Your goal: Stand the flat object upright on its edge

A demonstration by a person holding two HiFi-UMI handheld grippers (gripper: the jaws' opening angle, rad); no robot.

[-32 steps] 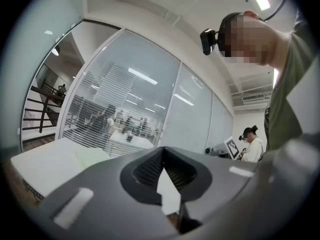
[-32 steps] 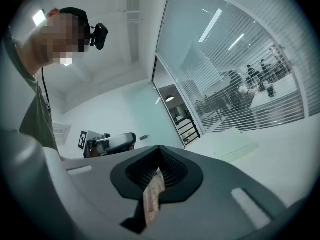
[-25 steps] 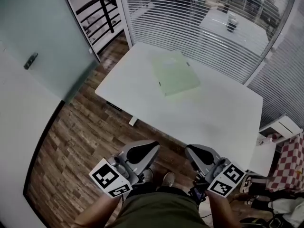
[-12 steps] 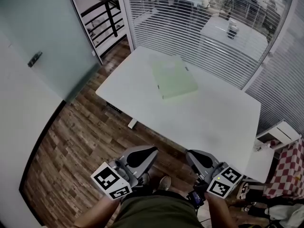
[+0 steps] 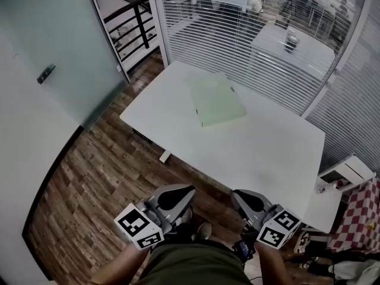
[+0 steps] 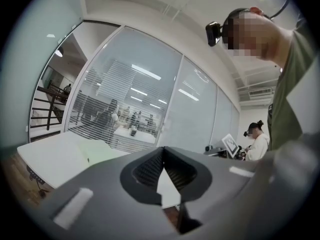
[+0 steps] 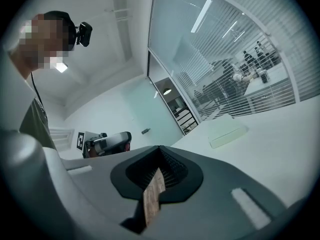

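A flat pale green book (image 5: 216,98) lies on the white table (image 5: 255,147), toward its far left part. The right gripper view shows the same green book (image 7: 227,131) lying flat, far ahead. In the left gripper view it is a pale green slab (image 6: 102,151) on the tabletop. My left gripper (image 5: 189,190) and right gripper (image 5: 236,195) are held close to my body, well short of the table's near edge, over the wooden floor. Both sets of jaws are shut with nothing between them.
A glass wall with white blinds (image 5: 237,34) runs behind the table. A frosted glass door (image 5: 53,46) stands at the left. A small white cabinet (image 5: 347,174) and a red checked cloth (image 5: 362,218) sit at the right. Another person (image 6: 257,139) stands beyond the table.
The view has shifted a little, so the table and book sit slightly higher and left in the head view. Both grippers stay shut and low by my body.
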